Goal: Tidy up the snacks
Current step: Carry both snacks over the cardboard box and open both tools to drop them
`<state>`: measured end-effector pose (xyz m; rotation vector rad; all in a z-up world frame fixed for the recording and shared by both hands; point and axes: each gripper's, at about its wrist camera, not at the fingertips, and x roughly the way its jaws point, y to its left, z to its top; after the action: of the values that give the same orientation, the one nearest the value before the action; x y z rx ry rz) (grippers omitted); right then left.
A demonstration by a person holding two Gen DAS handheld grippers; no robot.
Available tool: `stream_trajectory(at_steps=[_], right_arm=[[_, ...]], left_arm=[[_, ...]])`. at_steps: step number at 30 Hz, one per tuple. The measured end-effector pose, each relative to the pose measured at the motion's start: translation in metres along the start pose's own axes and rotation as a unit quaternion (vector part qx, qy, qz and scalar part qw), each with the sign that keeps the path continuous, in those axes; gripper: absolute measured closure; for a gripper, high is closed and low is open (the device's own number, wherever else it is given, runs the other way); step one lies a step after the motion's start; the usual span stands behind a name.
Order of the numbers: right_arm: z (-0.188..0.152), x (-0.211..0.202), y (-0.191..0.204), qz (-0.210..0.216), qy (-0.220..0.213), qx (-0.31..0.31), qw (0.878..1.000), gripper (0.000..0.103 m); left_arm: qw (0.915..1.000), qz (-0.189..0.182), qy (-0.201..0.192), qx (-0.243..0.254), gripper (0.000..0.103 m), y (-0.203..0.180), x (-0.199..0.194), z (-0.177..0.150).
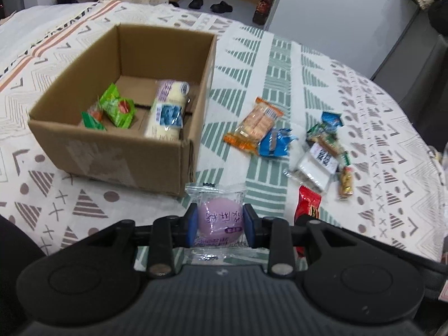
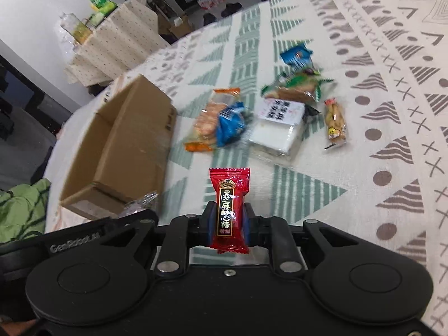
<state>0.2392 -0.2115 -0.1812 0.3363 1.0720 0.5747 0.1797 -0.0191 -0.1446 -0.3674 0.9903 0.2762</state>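
It was a home. Beyond the patterned tablecloth [image 1: 280, 56] lay shoes [image 1: 221, 7] on the floor, and a drinks bottle [image 2: 99, 0] stood on a cloth-draped side table [image 2: 117, 36].

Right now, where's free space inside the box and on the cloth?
Box: bare floor at the back, behind the green packets and the white roll. Cloth: bare left of the box. Crowded: the loose snack pile right of it.

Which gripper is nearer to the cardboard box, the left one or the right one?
Left. The left gripper, shut on the purple snack, is near the cardboard box. The right gripper, shut on the red candy, is farther out beside the box's corner.
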Motion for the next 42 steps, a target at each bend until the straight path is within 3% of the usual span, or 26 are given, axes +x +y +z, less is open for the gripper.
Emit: stream_trajectory(at_steps=[7, 15, 27, 42], right_arm=[[0.006, -0.030, 0.021, -0.007, -0.024, -0.009, 1.000, 0.084], [0.012, -0.049, 0.048, -0.009, -0.058, -0.007, 0.998, 0.084], [0.019, -0.040, 0.093, -0.002, -0.070, -0.018, 0.997, 0.084], [0.043, -0.015, 0.143, 0.001, -0.066, -0.035, 0.997, 0.084]], left_arm=[[0.9992, -0.026, -0.022, 0.019, 0.071, 0.001, -0.030, 0.007], [0.9984, -0.042, -0.037, 0.008, 0.071, 0.015, -0.049, 0.020], [0.9970, -0.040, -0.062, -0.024, 0.071, 0.057, -0.067, 0.053], [0.9949, -0.041, -0.063, -0.067, 0.070, 0.111, -0.061, 0.099]])
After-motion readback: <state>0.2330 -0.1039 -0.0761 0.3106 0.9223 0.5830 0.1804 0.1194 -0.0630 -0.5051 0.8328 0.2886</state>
